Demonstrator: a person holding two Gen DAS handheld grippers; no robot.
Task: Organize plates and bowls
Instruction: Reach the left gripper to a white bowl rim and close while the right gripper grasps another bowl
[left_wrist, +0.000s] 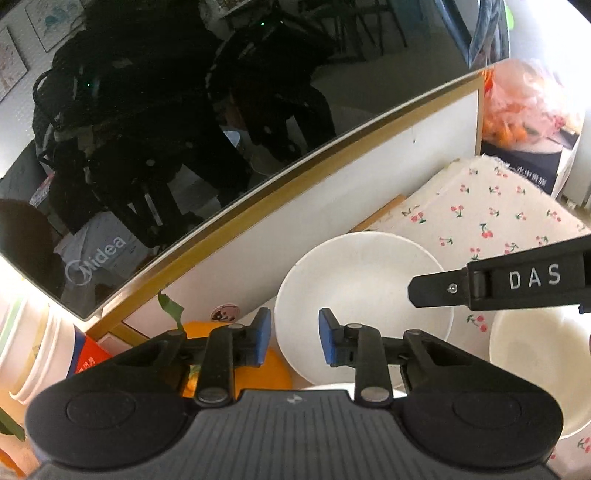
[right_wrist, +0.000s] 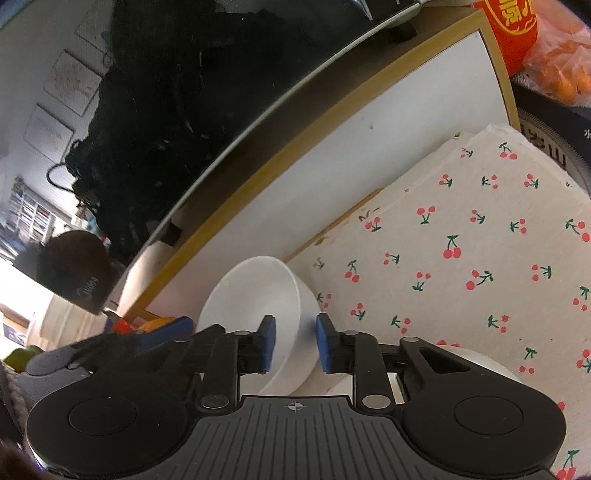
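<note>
A white bowl (left_wrist: 362, 280) stands on a cherry-print cloth (left_wrist: 498, 214). My left gripper (left_wrist: 295, 339) straddles the bowl's left rim, one blue pad outside and one inside, and both pads seem to press the wall. My right gripper (right_wrist: 296, 343) has the opposite wall of the same white bowl (right_wrist: 251, 295) between its blue pads, shut on it. One black finger (left_wrist: 436, 291) of the right tool reaches over the bowl from the right. A second white bowl (left_wrist: 532, 369) sits at the lower right, partly hidden under the right tool.
A black glass appliance door (left_wrist: 147, 147) and a white panel with gold trim (left_wrist: 332, 192) rise close behind the bowl. An orange fruit (left_wrist: 266, 373) lies left of it, beside stacked cups (left_wrist: 33, 350). A bag of oranges (left_wrist: 528, 107) sits at the back right.
</note>
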